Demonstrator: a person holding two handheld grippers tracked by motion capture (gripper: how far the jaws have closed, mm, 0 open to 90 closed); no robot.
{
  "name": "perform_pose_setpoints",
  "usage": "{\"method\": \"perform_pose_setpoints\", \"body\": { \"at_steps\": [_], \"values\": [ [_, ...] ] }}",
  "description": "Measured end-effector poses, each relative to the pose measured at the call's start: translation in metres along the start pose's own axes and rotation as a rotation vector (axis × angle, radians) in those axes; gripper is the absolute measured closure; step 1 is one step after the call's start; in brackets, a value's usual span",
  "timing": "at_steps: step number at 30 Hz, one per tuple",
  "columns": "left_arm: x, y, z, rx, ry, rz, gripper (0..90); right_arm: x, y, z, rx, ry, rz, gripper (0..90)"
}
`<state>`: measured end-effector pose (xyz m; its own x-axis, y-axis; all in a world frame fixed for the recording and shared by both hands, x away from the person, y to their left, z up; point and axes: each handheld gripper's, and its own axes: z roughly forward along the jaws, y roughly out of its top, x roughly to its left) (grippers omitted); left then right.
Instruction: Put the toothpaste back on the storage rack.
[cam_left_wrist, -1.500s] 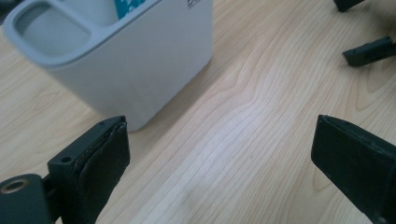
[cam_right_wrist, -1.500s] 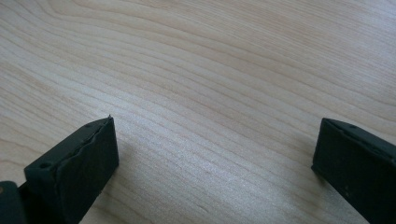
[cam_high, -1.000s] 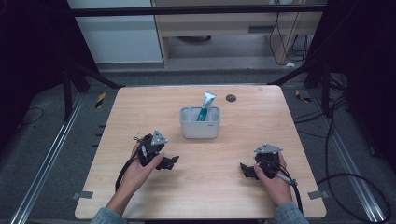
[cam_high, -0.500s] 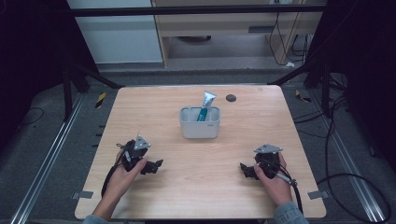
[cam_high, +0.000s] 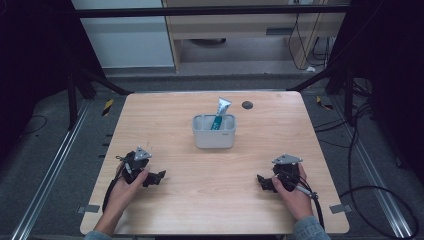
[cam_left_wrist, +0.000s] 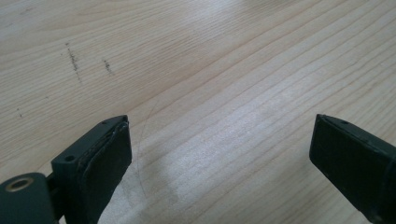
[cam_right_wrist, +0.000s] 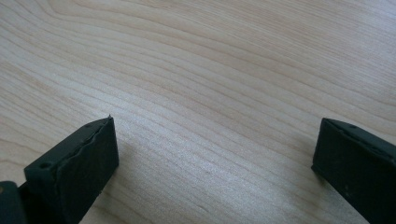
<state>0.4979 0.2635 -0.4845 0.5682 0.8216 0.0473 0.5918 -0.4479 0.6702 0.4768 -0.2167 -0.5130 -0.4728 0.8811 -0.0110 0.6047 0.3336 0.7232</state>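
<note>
A grey bin stands at the middle of the wooden table, with a teal and white tube leaning upright inside it. My left gripper rests low on the table at the front left, held by a hand, open and empty. In the left gripper view its jaws stand wide apart over bare wood. My right gripper sits at the front right, also in a hand. Its jaws are spread over bare wood with nothing between them.
A small dark round disc lies near the table's far edge, right of the bin. Cables trail from both grippers toward the front edge. Metal rails and dark floor with cables surround the table.
My left gripper has drawn back toward the front left of the table and then shifted slightly right. The right gripper has stayed put.
</note>
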Motion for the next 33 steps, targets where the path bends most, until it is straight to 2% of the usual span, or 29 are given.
{"method": "perform_pose_setpoints", "body": {
  "at_steps": [17, 21, 28, 33],
  "values": [
    [0.019, -0.008, 0.015, -0.027, 0.029, -0.065, 5.2, 0.000, 0.000, 0.000, 0.000, 0.000, 0.000, 0.5],
    [0.022, -0.010, 0.018, -0.025, 0.029, -0.068, 5.2, 0.000, 0.000, 0.000, 0.000, 0.000, 0.001, 0.5],
    [0.025, -0.012, 0.022, -0.063, 0.038, -0.078, 3.1, 0.000, 0.000, 0.000, 0.000, 0.000, 0.000, 0.5],
    [0.027, -0.011, 0.023, -0.063, 0.040, -0.079, 2.1, 0.000, 0.000, 0.000, 0.000, 0.000, 0.001, 0.5]
  ]
}}
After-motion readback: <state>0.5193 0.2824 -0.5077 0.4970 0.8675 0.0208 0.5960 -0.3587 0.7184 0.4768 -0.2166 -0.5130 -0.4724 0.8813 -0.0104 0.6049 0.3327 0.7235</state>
